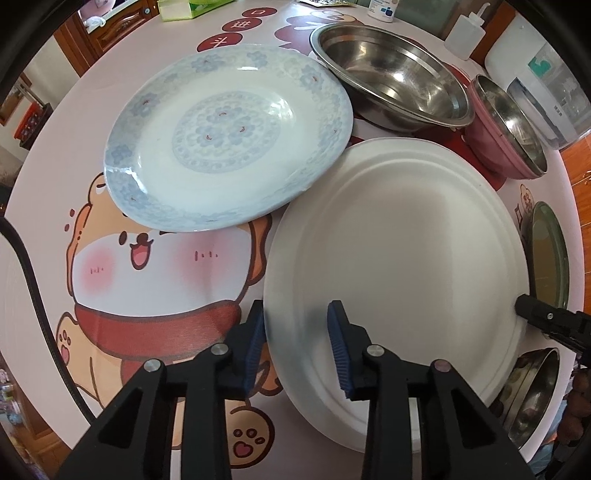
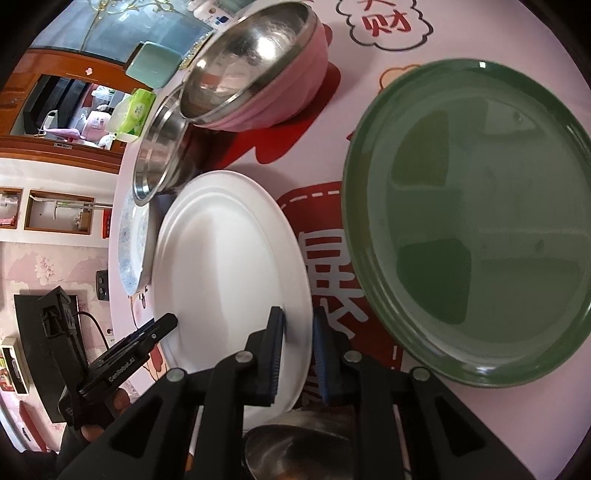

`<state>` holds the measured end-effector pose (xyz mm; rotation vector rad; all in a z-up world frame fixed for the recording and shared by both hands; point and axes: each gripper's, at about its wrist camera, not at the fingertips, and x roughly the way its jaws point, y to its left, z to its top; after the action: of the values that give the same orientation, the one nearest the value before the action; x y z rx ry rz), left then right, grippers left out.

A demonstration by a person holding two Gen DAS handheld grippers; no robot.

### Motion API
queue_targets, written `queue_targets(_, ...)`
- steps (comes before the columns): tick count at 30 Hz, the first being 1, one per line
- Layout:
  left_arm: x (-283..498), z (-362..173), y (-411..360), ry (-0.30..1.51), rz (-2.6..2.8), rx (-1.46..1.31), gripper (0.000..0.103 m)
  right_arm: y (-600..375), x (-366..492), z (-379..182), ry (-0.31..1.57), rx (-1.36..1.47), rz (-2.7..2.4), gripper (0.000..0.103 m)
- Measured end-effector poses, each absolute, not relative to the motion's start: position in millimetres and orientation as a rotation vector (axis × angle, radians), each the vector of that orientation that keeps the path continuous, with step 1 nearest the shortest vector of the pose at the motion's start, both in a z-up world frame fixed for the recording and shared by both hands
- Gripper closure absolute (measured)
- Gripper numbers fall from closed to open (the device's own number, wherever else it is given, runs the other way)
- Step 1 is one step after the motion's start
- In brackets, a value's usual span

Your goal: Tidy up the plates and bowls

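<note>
A white plate (image 1: 399, 251) lies at the near right of the table, its far edge tucked under a blue-patterned plate (image 1: 229, 140). My left gripper (image 1: 295, 343) straddles the white plate's left rim with jaws apart. My right gripper (image 2: 299, 354) straddles the same white plate (image 2: 229, 266) at its opposite rim, pads close to the rim, a narrow gap showing. A green plate (image 2: 476, 229) lies to the right. A large steel bowl (image 1: 391, 74) and a pink bowl with steel liner (image 1: 506, 133) stand behind.
A small steel bowl (image 2: 303, 443) sits just under my right gripper at the table's near edge. A white bottle (image 1: 465, 33), a white appliance (image 1: 535, 88) and a green tissue pack (image 1: 184, 7) stand along the far edge.
</note>
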<state>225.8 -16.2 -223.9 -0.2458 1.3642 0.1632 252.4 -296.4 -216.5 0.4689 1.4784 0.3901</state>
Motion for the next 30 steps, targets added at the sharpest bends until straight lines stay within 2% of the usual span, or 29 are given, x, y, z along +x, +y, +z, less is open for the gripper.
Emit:
queue_targets(17, 205.2, -195.4, -4.1, 1.322, 0.176, -0.269, 0.073, -283.4, 240.0, -185.2, 1.399, 0.475, 0.439, 0.088)
queue_targets(30, 161.8, -167.0, -9.8, 1.268, 0.158, -0.282, 0.073, -278.5, 218.3, -154.9, 1.332, 0.430, 0.447, 0.088)
